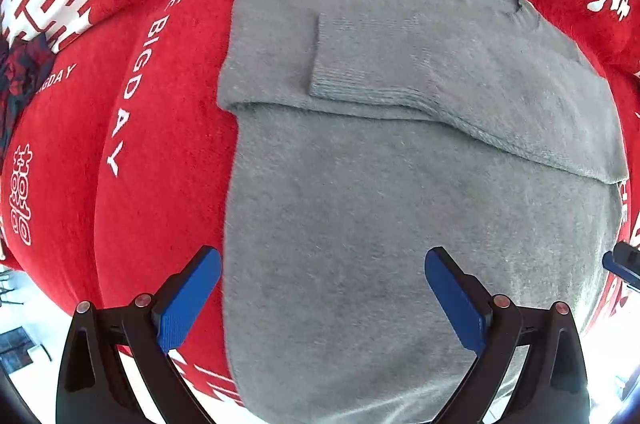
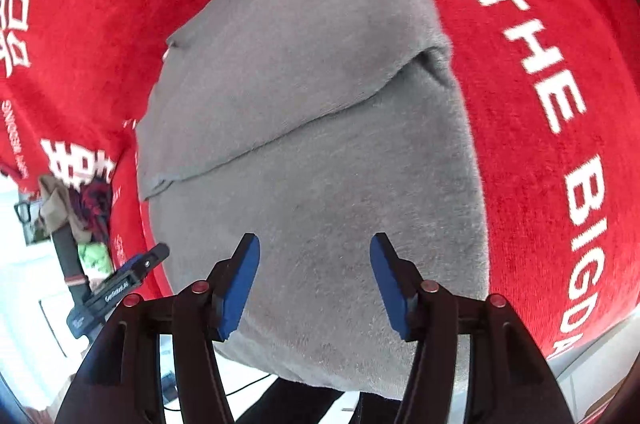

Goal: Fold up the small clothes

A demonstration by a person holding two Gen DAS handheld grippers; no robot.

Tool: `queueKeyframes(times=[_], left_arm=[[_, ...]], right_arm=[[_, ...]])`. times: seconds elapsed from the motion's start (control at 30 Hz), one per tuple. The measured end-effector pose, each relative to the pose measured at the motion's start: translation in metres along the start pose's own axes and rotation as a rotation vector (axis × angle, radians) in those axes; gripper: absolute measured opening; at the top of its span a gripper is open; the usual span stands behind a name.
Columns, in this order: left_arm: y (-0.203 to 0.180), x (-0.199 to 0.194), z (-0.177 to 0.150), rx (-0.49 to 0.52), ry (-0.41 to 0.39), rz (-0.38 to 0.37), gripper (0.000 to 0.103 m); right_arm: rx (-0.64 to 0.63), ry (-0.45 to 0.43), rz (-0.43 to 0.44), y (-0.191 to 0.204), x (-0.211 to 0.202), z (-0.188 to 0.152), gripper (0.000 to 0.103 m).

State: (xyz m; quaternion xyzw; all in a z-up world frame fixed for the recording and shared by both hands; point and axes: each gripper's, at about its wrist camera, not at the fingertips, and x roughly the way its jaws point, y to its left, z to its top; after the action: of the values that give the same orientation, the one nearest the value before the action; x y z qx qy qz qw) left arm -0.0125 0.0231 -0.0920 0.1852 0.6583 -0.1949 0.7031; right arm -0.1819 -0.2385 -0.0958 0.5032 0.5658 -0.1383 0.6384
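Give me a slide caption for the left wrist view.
Open left gripper above fuzzy grey sweater on red cloth.

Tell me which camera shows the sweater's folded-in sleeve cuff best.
The left wrist view. There the ribbed sleeve cuff lies in plain sight across the chest of the grey sweater, its edge sharp. The right wrist view shows only the folded sleeve's long edge running across the sweater; no cuff can be made out.

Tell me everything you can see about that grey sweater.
The grey sweater looks soft and fuzzy, with a ribbed cuff and a round neckline. It lies flat on the red cloth, both sleeves folded across the chest, its hem hanging over the near edge. Neither open gripper touches it.
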Motion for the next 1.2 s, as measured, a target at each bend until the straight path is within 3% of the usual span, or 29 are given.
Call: queueKeyframes(times=[0.3,0.53,1.2], left_arm=[[-0.018,0.002,-0.019,-0.064,0.012,0.010,0.102],[-0.015,0.006,-0.052,-0.080,0.052,-0.004,0.102],[0.047,0.024,-0.175,-0.033,0.102,-0.094,0.102]], right_arm=[[-0.084,0.074,0.050,-0.001,0.014,-0.001,0.061],[-0.151,0.095,0.073,-0.002,0.016,-0.017,0.061],[-0.136,0.115,-0.012,-0.008,0.026,-0.119,0.062]])
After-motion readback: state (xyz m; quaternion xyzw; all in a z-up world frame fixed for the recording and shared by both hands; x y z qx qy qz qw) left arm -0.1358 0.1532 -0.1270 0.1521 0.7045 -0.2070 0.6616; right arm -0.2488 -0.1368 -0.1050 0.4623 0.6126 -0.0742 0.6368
